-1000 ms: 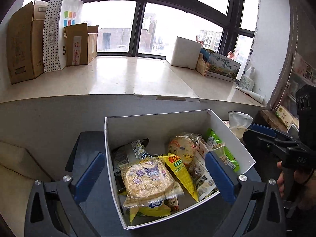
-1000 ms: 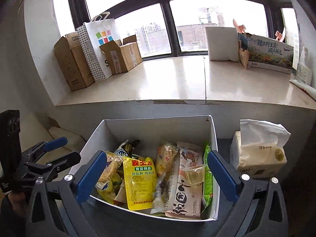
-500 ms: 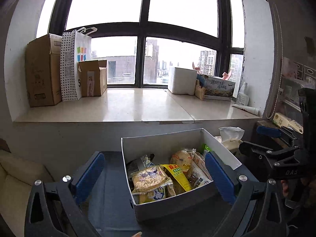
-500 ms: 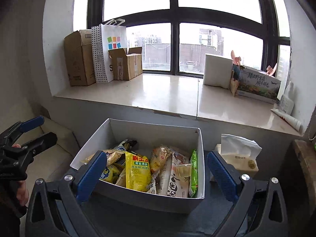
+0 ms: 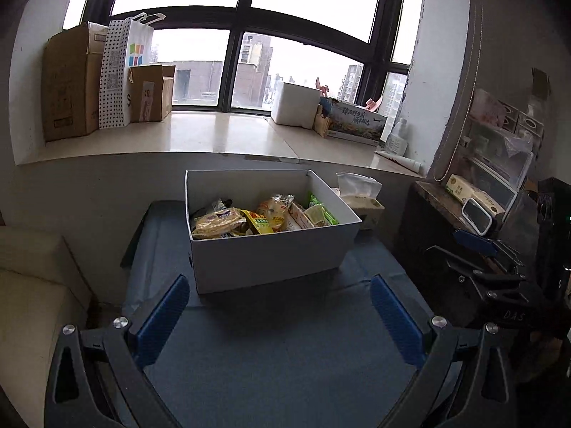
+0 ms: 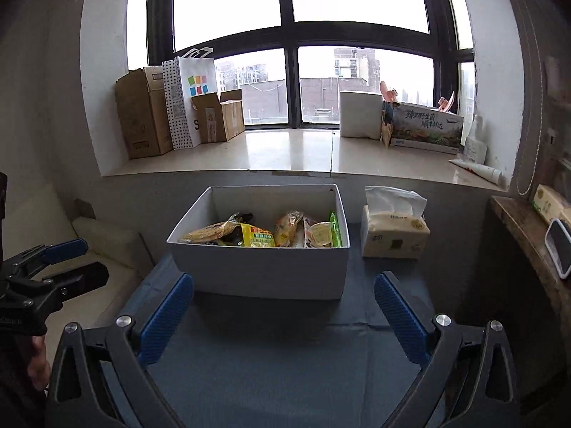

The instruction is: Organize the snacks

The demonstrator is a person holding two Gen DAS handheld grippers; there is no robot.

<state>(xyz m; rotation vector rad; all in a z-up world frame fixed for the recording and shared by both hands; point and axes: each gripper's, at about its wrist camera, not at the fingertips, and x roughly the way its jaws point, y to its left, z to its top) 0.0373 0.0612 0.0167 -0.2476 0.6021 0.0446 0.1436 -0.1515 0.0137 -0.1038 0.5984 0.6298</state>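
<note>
1. Your left gripper (image 5: 278,315) is spread wide and holds nothing; its two blue pads hang over the dark bench (image 5: 285,363), apart from everything.
2. Your right gripper (image 6: 282,317) is also spread wide and empty, over the same bench.
3. The white box (image 6: 260,267) with the snacks stands on the bench at 12 o'clock from both grippers, near but not touching. From the right wrist view it sits square in front; from the left wrist view it is turned a little, with its near corner toward 11 o'clock.
4. The snacks lie inside the box, side by side. The flat noodle pack (image 5: 217,223) is at the left end, the yellow bag (image 6: 257,239) in the middle, the green packet (image 6: 334,232) along the right wall.
5. The long axis of the box runs from 9 to 3 o'clock across your grippers, so the left gripper is nearer to the noodle pack and the right one nearer to the green packet.
6. I judge that no snack remains outside the box, so the task looks nearly finished.
7. The tissue pack (image 6: 394,232) stands just beside the box at 1 o'clock from the right gripper; keep away from it if you reach in.
</note>
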